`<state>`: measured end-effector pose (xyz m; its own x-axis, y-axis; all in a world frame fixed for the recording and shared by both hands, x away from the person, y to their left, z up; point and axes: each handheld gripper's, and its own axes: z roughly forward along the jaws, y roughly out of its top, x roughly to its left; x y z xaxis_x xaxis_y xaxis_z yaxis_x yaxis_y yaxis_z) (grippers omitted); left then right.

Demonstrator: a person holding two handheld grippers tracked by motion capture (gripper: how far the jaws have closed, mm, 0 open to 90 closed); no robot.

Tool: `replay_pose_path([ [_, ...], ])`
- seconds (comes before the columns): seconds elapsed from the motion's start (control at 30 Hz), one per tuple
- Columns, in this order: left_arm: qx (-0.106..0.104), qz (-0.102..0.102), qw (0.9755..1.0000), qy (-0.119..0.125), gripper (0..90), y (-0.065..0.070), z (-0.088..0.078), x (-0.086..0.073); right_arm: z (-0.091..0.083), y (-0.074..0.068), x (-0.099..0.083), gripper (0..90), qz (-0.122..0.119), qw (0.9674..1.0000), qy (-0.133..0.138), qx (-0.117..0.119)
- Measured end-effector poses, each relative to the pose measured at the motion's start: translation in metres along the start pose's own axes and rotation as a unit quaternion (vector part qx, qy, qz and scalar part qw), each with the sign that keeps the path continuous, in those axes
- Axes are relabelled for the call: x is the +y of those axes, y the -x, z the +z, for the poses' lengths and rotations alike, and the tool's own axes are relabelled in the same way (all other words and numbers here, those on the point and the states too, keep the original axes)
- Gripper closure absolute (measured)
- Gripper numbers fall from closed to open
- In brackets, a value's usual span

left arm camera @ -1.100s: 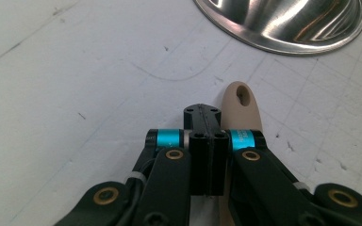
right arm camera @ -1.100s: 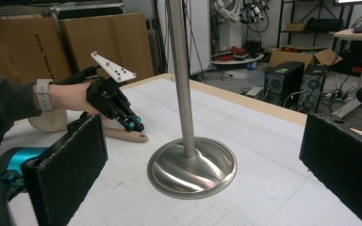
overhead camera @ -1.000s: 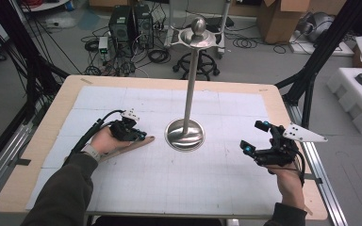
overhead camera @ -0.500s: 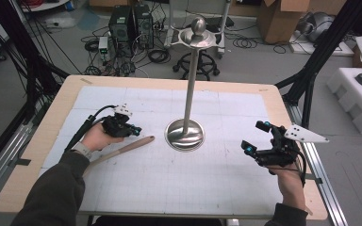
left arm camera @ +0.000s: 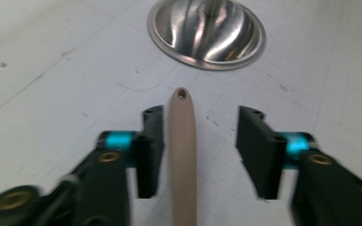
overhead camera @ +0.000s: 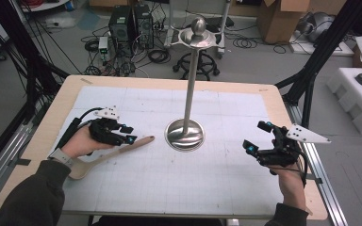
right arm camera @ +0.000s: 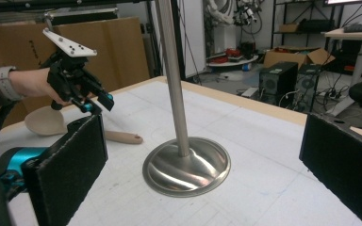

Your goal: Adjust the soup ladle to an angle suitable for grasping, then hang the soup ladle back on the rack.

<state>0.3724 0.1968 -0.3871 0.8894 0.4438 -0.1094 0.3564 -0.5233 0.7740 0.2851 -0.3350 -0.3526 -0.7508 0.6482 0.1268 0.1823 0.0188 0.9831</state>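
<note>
Wooden spoon (overhead camera: 104, 155) is lying on the desk (overhead camera: 169, 188), its handle between the left claw (left arm camera: 195, 141), whose jaws have just been opening, freeing it. Right claw (right arm camera: 202, 160) is waiting agape, facing the steel stand (overhead camera: 185, 134).

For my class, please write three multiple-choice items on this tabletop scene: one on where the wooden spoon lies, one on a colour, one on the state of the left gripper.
1. Where does the wooden spoon lie?
A. On the table, left of the metal stand's base
B. Hung on top of the stand
C. In the right gripper

2. What colour is the stand's base?
A. Red
B. Silver
C. Green

3. How is the left gripper set?
A. Shut tight on the stand's pole
B. Lying flat on the floor
C. Open, the spoon's handle between its jaws

Key: 1 A, the high view shows it flat on the mat left of the base. 2 B, the dome shines like steel. 3 C, the jaws have just been opening; a gap shows beside the handle.
</note>
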Motion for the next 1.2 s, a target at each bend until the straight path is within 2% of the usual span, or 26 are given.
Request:
replay_pose_path([
  [0.07,-0.013,0.004,0.9998,0.012,30.6,0.001,-0.004,0.000,0.001,0.000,-0.001,0.5,-0.001,1.0000,-0.006,0.004],
  [0.13,-0.015,-0.011,0.9996,0.019,12.5,0.001,-0.008,0.001,0.001,-0.001,-0.001,0.5,0.000,1.0000,-0.008,0.004],
  [0.17,-0.016,-0.015,0.9995,0.024,8.7,0.001,-0.010,0.001,0.001,-0.001,-0.001,0.5,0.000,1.0000,-0.007,0.005],
  [0.23,-0.006,-0.002,0.9997,0.023,8.6,0.002,-0.015,0.000,0.001,-0.001,0.000,0.5,-0.001,1.0000,-0.004,0.006],
  [0.37,0.001,-0.010,0.9999,-0.013,7.3,-0.001,-0.021,-0.009,0.001,-0.001,0.001,0.5,-0.002,1.0000,-0.002,0.005],
  [0.43,0.009,-0.013,0.9994,-0.031,6.2,-0.005,-0.025,-0.015,0.002,0.000,0.000,0.5,-0.008,1.0000,-0.002,0.003],
  [0.53,0.027,-0.010,0.9983,-0.051,6.2,-0.009,-0.029,-0.023,0.004,0.000,-0.001,0.5,-0.005,1.0000,-0.008,0.002],
  [0.6,0.031,-0.008,0.9972,-0.068,6.2,-0.010,-0.030,-0.029,0.004,0.000,-0.001,0.5,-0.004,1.0000,-0.006,0.002],
  [0.73,0.030,-0.007,0.9955,-0.090,7.7,-0.011,-0.030,-0.036,0.004,0.000,0.000,0.5,-0.005,1.0000,-0.004,0.000],
  [0.8,0.029,0.003,0.9945,-0.101,10.9,-0.011,-0.030,-0.038,0.005,-0.001,0.001,0.5,-0.007,1.0000,-0.003,0.004],
  [0.97,0.027,0.002,0.9928,-0.117,16.3,-0.012,-0.028,-0.040,0.007,0.000,0.001,0.5,-0.007,0.9999,-0.008,0.007],
  [1.03,0.027,-0.007,0.9915,-0.127,18.3,-0.014,-0.027,-0.041,0.007,0.000,0.001,0.5,-0.007,0.9999,-0.010,0.007],
  [1.07,0.025,-0.007,0.9908,-0.133,22.1,-0.015,-0.027,-0.042,0.007,0.001,0.000,0.5,-0.009,0.9999,-0.005,0.002],
  [1.17,0.019,-0.012,0.9889,-0.147,25.2,-0.020,-0.026,-0.043,0.006,0.002,-0.001,0.5,-0.006,1.0000,-0.005,-0.004],
  [1.2,0.017,-0.007,0.9877,-0.156,27.5,-0.021,-0.025,-0.043,0.005,0.002,-0.003,0.5,-0.005,1.0000,-0.007,-0.005],
])
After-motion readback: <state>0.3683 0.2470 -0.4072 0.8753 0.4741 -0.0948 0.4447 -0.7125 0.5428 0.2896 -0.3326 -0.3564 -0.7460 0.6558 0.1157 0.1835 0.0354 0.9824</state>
